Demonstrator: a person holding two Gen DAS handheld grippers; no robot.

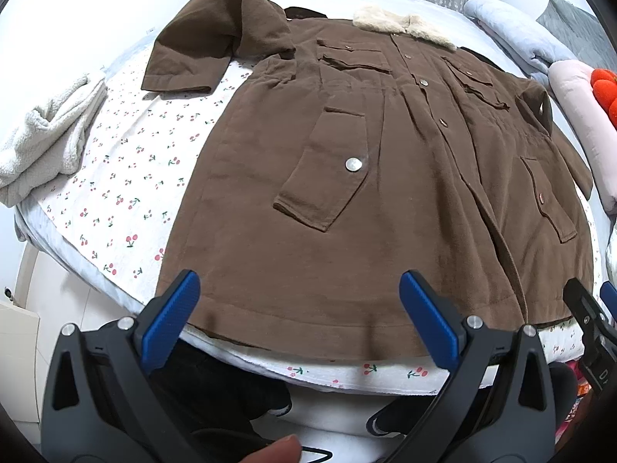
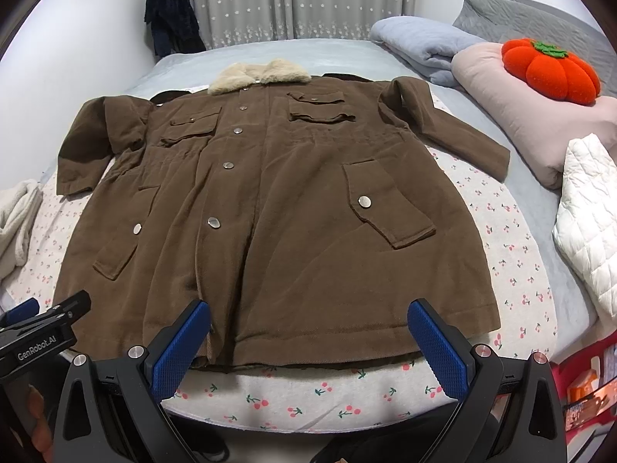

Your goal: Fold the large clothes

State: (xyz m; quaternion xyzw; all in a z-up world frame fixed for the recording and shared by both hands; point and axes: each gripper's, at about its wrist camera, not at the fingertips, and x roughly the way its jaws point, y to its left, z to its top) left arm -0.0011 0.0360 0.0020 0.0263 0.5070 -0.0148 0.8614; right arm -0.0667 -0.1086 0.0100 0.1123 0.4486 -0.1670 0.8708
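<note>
A large brown coat (image 1: pixel 385 200) with a cream fleece collar (image 1: pixel 405 25) lies flat, front up and buttoned, on the bed; it also shows in the right wrist view (image 2: pixel 277 223). Its sleeves are spread to each side, the left one bent (image 1: pixel 208 46). My left gripper (image 1: pixel 299 316) is open and empty, hovering just above the coat's bottom hem on its left half. My right gripper (image 2: pixel 308 343) is open and empty above the hem on its right half. Each gripper shows at the edge of the other's view.
The bed has a cherry-print sheet (image 1: pixel 127 177). A cream fleece garment (image 1: pixel 46 135) lies at the left edge. Folded blue and pink bedding (image 2: pixel 497 88), an orange pumpkin cushion (image 2: pixel 551 71) and a white quilted jacket (image 2: pixel 590 223) lie on the right. Dark clothes (image 2: pixel 171 11) hang by the curtain.
</note>
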